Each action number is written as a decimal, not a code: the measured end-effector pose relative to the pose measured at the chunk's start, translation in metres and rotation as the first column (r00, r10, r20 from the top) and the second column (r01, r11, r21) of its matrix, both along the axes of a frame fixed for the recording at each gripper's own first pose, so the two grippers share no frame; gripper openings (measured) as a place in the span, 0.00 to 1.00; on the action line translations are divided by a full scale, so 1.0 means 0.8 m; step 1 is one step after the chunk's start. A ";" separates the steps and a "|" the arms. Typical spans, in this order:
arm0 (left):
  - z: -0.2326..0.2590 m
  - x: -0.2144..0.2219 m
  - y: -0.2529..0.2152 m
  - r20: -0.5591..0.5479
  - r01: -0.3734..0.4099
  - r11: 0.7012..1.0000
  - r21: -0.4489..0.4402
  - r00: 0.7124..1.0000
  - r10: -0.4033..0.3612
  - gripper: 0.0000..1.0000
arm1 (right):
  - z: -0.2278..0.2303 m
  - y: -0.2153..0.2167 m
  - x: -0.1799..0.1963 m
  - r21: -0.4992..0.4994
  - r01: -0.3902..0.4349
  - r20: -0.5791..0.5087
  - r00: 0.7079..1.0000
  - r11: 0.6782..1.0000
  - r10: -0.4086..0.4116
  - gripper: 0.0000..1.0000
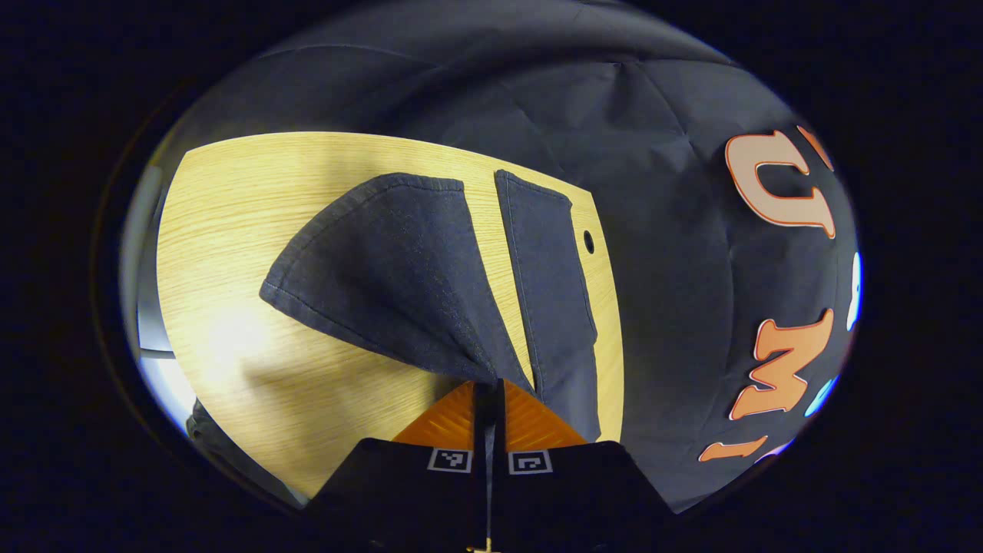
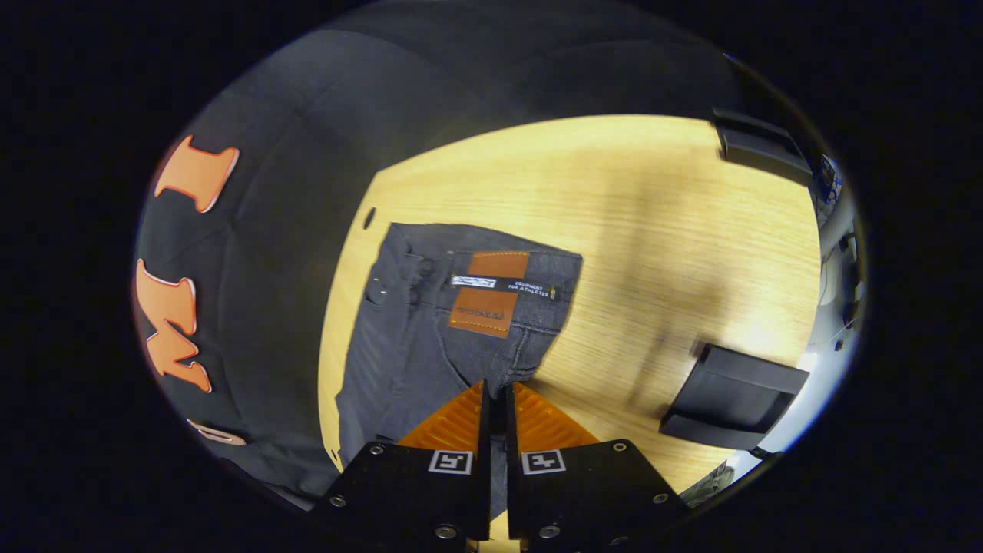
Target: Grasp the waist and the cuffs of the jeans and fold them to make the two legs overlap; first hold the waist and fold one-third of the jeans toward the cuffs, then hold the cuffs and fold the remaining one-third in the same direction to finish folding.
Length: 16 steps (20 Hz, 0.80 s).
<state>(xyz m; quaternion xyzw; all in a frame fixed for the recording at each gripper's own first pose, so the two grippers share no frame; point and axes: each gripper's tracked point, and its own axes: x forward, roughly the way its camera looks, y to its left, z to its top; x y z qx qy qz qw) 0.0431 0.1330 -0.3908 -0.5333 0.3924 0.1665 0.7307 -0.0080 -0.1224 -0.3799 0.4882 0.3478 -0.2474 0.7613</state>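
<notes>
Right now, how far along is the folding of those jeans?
Early on. The jeans lie on the wooden table, two legs apart, so no overlap yet. In hand: the left gripper is shut on cloth near the legs, and the right gripper is shut on cloth just below the waist. Left: overlapping the legs, then both one-third folds.

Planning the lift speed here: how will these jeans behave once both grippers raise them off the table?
Probably floppy: the jeans already drape in a curve from the left gripper. The denim looks thick, so fairly heavy, likely sagging between it and the right gripper. Rolling or tipping seems unlikely.
</notes>
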 end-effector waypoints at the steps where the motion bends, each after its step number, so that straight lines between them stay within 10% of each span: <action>1: 0.014 -0.001 0.001 0.010 -0.012 1.000 -0.004 1.000 0.012 0.02 | 0.015 0.005 0.005 0.001 -0.015 0.015 1.000 1.000 0.015 0.09; 16: 0.085 0.107 -0.003 -0.276 0.152 0.970 0.189 0.956 -0.096 0.03 | 0.123 0.025 0.145 -0.002 -0.065 0.167 0.984 0.998 0.064 0.09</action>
